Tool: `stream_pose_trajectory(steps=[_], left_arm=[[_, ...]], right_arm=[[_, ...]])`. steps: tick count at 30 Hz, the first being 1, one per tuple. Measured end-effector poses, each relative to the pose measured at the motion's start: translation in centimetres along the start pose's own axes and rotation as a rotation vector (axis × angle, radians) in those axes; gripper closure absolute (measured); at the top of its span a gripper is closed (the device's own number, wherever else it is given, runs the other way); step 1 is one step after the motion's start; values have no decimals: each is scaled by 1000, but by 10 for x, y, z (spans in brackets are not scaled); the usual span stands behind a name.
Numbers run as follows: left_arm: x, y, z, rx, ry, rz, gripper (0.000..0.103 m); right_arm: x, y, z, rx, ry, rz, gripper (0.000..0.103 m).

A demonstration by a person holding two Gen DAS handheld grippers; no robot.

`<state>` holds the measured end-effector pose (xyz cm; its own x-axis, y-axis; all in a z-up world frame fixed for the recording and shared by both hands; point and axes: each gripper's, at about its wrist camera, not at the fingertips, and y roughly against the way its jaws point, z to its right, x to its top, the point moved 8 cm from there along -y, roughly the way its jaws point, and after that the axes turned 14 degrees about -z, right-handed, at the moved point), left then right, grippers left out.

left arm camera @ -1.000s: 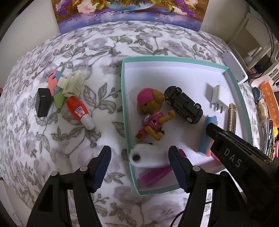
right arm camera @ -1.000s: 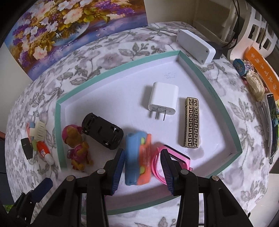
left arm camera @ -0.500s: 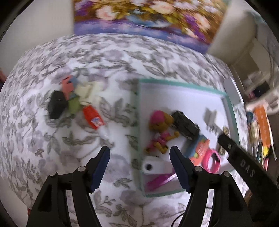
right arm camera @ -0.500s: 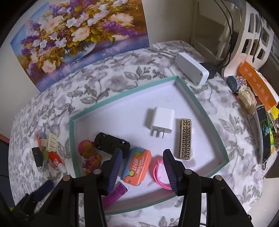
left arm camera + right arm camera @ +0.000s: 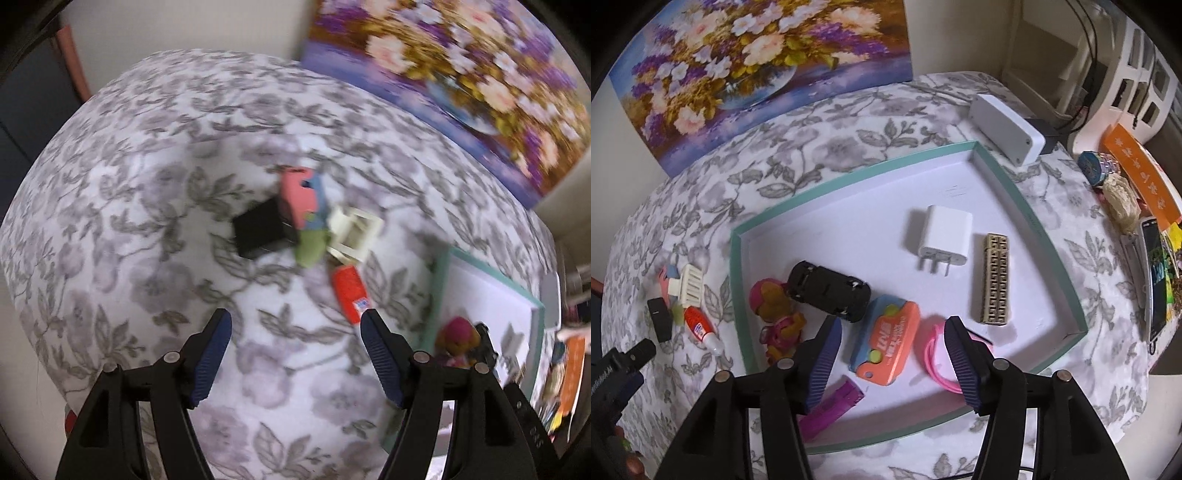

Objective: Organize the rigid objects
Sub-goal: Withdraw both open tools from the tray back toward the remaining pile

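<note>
**Both tongs hanging open, loose pile sitting outside the tray**

While the left tongs are hanging spread wide and gripping nothing above the flowered worktop, a small pile of things is lying just ahead of them. A black block is touching a pink piece, with a green piece and a cream clip pressed against them, and a red glue tube is pointing toward the right-hand finger. This view is blurred, so finer detail is not readable.

Over on the right, the right tongs are also standing released, holding nothing, above the near part of the teal-rimmed tray. Directly between the fingers an orange and blue toy is lying on the tray floor. A pink band is sitting just beside the right-hand finger, and a purple clip is peeking out near the left-hand one. Farther in, a black toy car is touching a pink puppy figure, while a white charger and a gold patterned bar are lying near each other but apart. Beyond the tray a white box is resting on the worktop, and a flower painting is leaning against the wall.
</note>
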<state>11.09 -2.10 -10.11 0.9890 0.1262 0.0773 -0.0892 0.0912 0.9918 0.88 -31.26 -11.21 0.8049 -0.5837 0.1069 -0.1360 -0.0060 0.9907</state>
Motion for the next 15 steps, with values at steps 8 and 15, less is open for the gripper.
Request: stream_pose_trajectory(steps=[8,15], left_arm=[[14,0,-35,-14,98,13,8],[25,5,-63,9,163,51,7]], right_arm=[[-5,2,-28,23,57,18,25],[-7,3,-47,31,94,41,14]])
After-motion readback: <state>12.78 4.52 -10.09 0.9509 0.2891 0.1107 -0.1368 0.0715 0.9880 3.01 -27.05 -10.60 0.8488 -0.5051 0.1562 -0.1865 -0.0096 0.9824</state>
